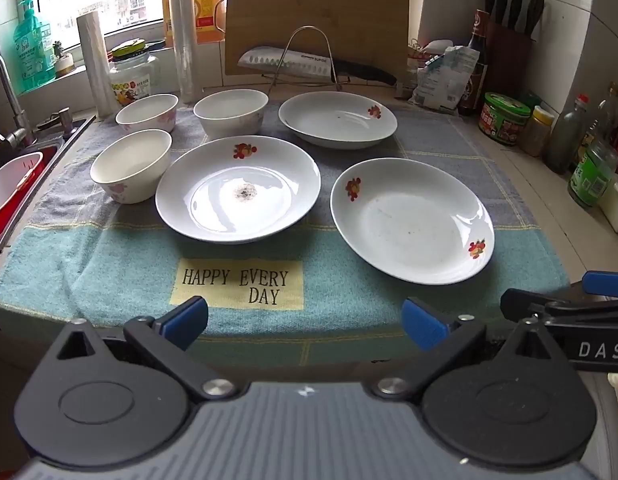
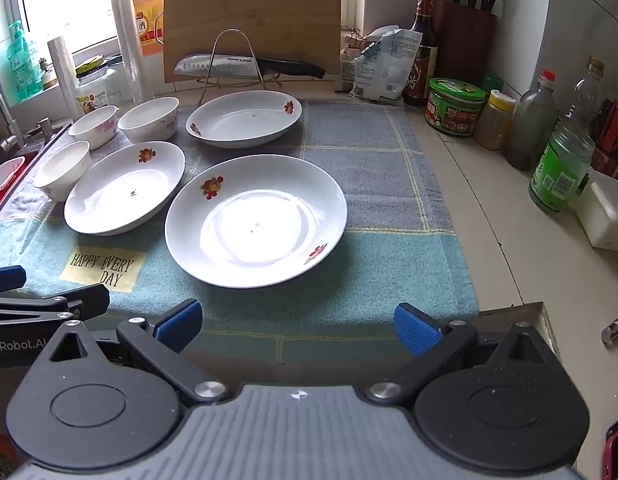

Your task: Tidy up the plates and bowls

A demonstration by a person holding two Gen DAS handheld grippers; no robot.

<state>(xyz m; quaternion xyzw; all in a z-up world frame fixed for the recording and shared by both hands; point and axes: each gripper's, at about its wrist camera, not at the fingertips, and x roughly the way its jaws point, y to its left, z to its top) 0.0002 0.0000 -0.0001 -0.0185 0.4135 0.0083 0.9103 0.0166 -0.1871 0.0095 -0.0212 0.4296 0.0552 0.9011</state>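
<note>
Three white plates with red flower prints lie on a blue-green towel (image 1: 89, 256): a near right plate (image 1: 411, 220) (image 2: 255, 220), a middle plate (image 1: 237, 188) (image 2: 125, 188) and a far plate (image 1: 337, 118) (image 2: 245, 118). Three white bowls stand at the left: a near bowl (image 1: 131, 166) (image 2: 63, 168) and two far bowls (image 1: 149, 112) (image 1: 231, 112). My left gripper (image 1: 305, 322) hangs open over the towel's front edge, below the middle plate. My right gripper (image 2: 299, 326) is open too, just in front of the near right plate. Nothing is between either pair of jaws.
A sink (image 1: 13, 184) with a faucet lies left of the towel. At the back stand a cutting board (image 1: 317, 16), a knife on a wire rack (image 1: 305, 62) and a knife block (image 1: 509, 28). Jars and bottles (image 2: 561, 168) line the counter at the right.
</note>
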